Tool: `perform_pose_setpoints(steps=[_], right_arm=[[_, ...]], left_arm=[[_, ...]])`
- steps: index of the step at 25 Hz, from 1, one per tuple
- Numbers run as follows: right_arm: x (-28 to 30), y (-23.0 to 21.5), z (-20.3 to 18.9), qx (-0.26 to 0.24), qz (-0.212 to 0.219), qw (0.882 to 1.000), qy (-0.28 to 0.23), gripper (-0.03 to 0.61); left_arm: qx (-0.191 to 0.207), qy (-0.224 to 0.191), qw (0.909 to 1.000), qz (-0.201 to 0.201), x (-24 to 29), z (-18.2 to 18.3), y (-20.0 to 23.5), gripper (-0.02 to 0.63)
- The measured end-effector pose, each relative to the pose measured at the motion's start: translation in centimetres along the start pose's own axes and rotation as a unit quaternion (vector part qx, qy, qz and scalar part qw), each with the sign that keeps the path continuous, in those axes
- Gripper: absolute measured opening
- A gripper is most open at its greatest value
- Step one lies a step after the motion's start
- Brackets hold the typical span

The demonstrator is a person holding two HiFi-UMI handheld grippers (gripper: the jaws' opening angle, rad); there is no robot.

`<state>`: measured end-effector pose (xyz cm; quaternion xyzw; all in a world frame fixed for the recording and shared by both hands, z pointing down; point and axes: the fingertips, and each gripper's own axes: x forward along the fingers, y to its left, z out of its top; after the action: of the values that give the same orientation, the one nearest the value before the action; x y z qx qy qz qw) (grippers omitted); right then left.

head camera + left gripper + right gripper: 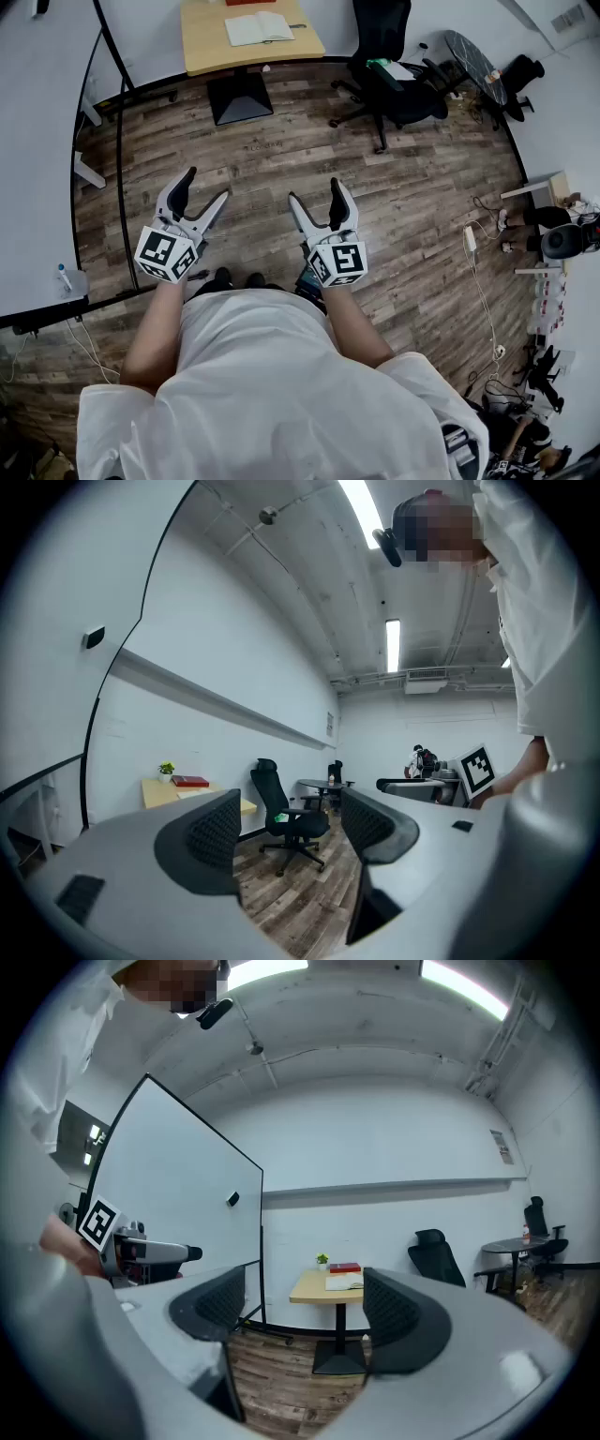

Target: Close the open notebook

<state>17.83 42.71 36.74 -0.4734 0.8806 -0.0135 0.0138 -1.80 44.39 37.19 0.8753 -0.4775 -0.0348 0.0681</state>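
The open notebook [259, 28] lies with white pages up on a small wooden table [208, 42] far ahead of me, and it also shows as a pale slab, the notebook [343, 1282], in the right gripper view. My left gripper [206, 186] and right gripper [317, 192] are held level at waist height over the floor, both open with nothing between the jaws. A wide stretch of floor lies between the grippers and the table. In the left gripper view, the left gripper [286, 827] points toward a chair; the right gripper [305, 1302] points at the table.
A red book [345, 1267] and a small potted plant [322, 1261] sit at the table's back. A black office chair [389, 66] stands right of the table, a whiteboard [47, 141] on the left. A round dark table [476, 64] is at the far right, with cables along the right wall.
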Motion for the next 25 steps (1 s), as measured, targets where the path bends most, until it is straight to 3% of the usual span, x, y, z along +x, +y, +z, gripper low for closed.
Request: perform_pose_setpoints(steps=[7, 11, 17, 25], right_arm=[[0.9, -0.1, 0.3, 0.002, 0.006, 1.0, -0.005, 0.387], [0.4, -1.2, 1.1, 0.037, 0.006, 0.999, -0.029, 0.387], [0.0, -2.6, -0.2, 0.031, -0.003, 0.999, -0.003, 0.387], [-0.9, -3.5, -1.7, 0.074, 0.015, 0.997, 0.005, 0.385]], left_arm=[[-0.002, 0.003, 0.9999, 0.011, -0.5, 0.0, 0.7, 0.321], [-0.006, 0.005, 1.0, 0.006, 0.0, -0.1, 0.5, 0.321], [-0.015, 0.016, 0.9998, -0.001, 1.1, -1.2, 0.0, 0.32], [-0.022, 0.028, 0.9992, -0.015, 2.9, -2.4, -2.0, 0.319]])
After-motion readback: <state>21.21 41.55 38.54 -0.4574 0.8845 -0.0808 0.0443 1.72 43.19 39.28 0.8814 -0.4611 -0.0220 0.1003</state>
